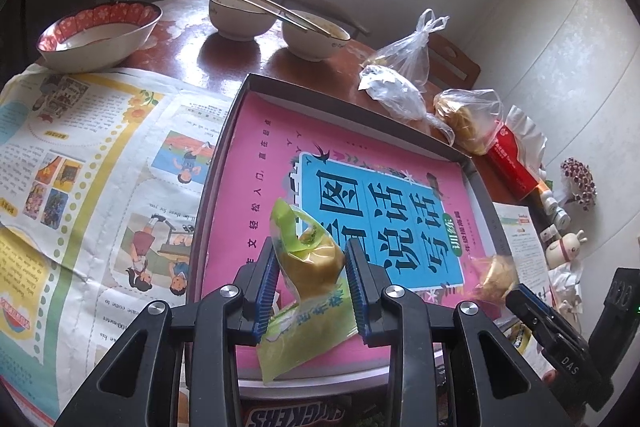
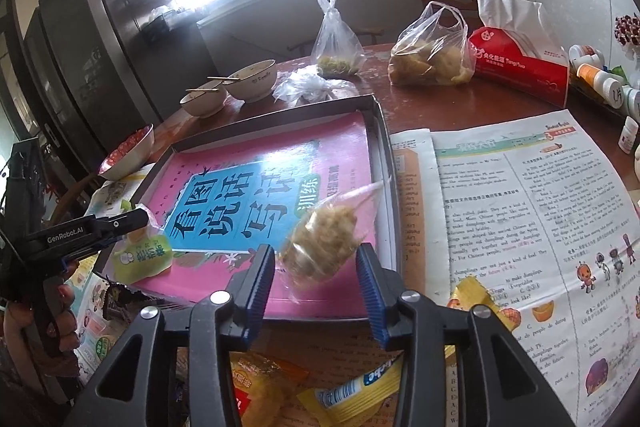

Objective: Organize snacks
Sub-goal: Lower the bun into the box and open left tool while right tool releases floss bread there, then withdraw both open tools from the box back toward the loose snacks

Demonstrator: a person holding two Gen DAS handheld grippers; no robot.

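Note:
A dark shallow box holds a pink book with a blue title panel. My left gripper is shut on a green packet with a yellow cake, held just above the book's near edge. In the right wrist view, my right gripper stands open over the box's right side. A brown crumbly snack in clear wrap sits blurred between its pads, with gaps on both sides. The left gripper and its green packet show at the left there.
Newspaper covers the table on both sides of the box. Bowls with chopsticks, plastic food bags, a red tissue pack and small bottles stand behind. Yellow packets and a Snickers bar lie near me.

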